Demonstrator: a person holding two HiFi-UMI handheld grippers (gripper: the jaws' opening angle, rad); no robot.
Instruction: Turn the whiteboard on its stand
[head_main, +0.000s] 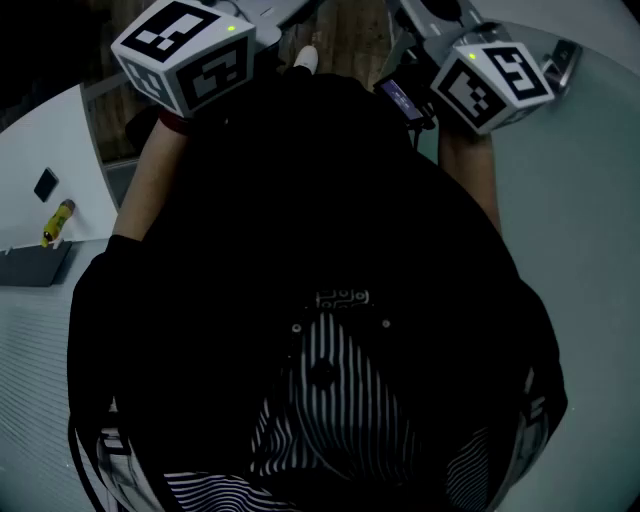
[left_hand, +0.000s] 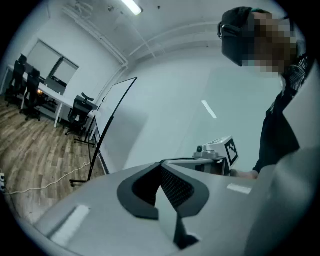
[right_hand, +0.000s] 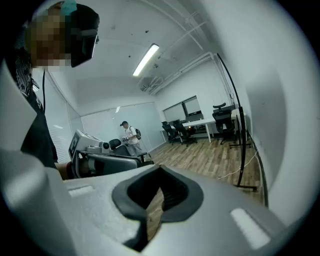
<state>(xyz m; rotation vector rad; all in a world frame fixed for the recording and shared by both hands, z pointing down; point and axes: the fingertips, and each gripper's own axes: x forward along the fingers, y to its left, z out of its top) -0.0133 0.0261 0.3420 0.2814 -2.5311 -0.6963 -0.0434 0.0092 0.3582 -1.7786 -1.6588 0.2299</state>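
Whiteboard (right_hand: 285, 125): a big pale panel that fills the whole right side of the right gripper view. Its black-framed edge runs upright and sits on a black stand (right_hand: 242, 150) with a foot on the wood floor. The left gripper view shows the same panel (left_hand: 170, 100) ahead and to the right, behind the other gripper, with its stand (left_hand: 98, 142) left of centre. In the head view the board is the pale sheet (head_main: 570, 260) along the person's right.

Key relation: the board lies off to the right of both pairs of fingers, not in front of them. Its near edge is vertical and the panel runs away alongside the person. The right gripper (right_hand: 160, 175) is clearly nearer, just beside the panel but apart from it. The left gripper (left_hand: 161, 177) is on the far side of it, well apart from the board.

Fingers: the right jaws are pressed together with nothing held, and only floor shows through the slit under the pads. The left jaws look the same, together and empty.

Judgement: the task hasn't started. The right gripper would probably have to swing right towards the framed edge and open before any grip or push. I can't tell where the board pivots.

Small stuff: a white surface (head_main: 60, 140) at the person's left has a yellow marker (head_main: 57, 222) on it. I can't tell if that is another board.
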